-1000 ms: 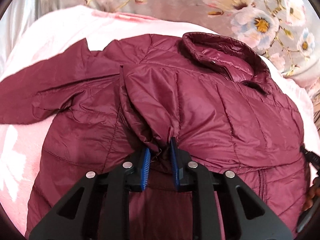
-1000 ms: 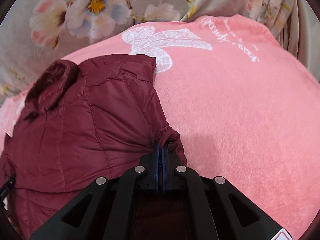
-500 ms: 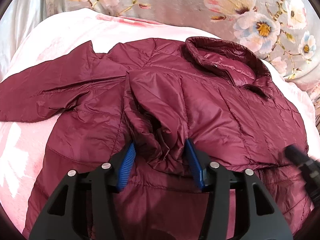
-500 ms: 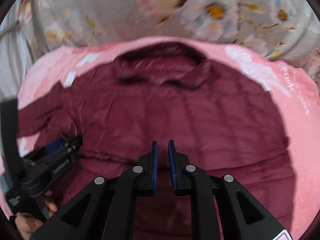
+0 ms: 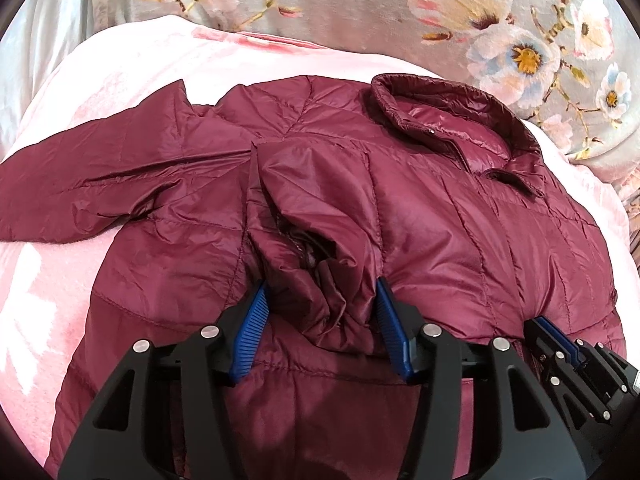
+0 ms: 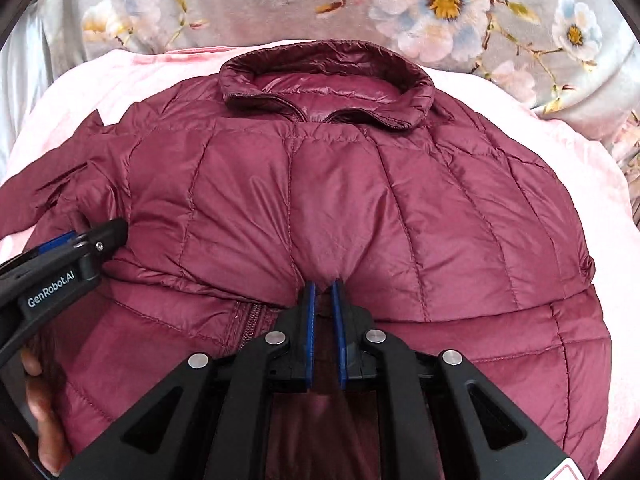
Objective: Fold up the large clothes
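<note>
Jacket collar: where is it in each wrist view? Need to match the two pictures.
Left wrist view: the collar sits upper right, its opening seen at a slant.
Right wrist view: the collar sits top centre, seen head-on, above the jacket front.
Shared landmark: the white flower with a yellow centre on the grey floral cloth just past the collar.

Left tongs (image 5: 320,320) open astride jacket (image 5: 440,220) sleeve.
</note>
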{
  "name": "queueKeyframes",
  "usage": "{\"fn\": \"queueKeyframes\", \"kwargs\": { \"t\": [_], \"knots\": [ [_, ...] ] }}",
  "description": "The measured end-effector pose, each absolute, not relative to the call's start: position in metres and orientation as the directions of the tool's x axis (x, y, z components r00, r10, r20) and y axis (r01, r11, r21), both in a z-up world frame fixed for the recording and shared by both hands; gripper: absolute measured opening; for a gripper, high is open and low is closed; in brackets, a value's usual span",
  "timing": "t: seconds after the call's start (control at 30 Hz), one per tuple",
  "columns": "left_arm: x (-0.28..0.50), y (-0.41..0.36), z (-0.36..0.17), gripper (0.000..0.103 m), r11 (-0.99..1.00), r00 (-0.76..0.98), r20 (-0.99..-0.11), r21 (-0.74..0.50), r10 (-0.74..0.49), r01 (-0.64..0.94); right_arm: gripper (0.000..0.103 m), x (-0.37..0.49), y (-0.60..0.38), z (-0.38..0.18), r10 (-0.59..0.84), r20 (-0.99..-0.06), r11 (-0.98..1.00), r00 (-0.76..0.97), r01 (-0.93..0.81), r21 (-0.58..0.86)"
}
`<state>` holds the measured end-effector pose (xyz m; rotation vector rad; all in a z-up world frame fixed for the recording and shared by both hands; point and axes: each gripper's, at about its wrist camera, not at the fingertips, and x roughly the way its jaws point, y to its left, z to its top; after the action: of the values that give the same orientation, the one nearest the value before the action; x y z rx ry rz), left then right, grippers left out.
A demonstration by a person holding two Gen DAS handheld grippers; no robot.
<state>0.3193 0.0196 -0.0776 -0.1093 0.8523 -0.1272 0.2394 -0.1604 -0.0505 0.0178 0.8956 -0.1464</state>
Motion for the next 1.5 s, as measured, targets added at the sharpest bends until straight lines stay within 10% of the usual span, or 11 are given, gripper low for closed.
{"fn": "queueKeyframes", "kwargs": {
  "t": [0.87, 1.4, 1.5],
  "knots": [
    [0.221, 0.272, -0.040, 0.062, 0.932, 0.650, -0.757, -0.180, 0.074, -0.315, 0.018, 0.225, -0.111, -0.016, -0.139, -0.723, 0.990, 0.676, 0.068, -0.126],
    [0.288, 0.459, -0.074, 0.073, 0.630, 0.642, -0.756, -0.438, 0.127, -0.641, 0.023, 0.218, -0.148, -0.036, -0.140, -0.778, 0.984, 0.613, 0.173, -0.041],
    [0.315, 0.449, -0.070, 0.028, 0.687, 0.620, -0.773, -0.379, 0.132, -0.620, 0.025, 0.206, -0.151, -0.033, -0.122, -0.773, 0.983, 0.623, 0.182, -0.009]
  ]
}}
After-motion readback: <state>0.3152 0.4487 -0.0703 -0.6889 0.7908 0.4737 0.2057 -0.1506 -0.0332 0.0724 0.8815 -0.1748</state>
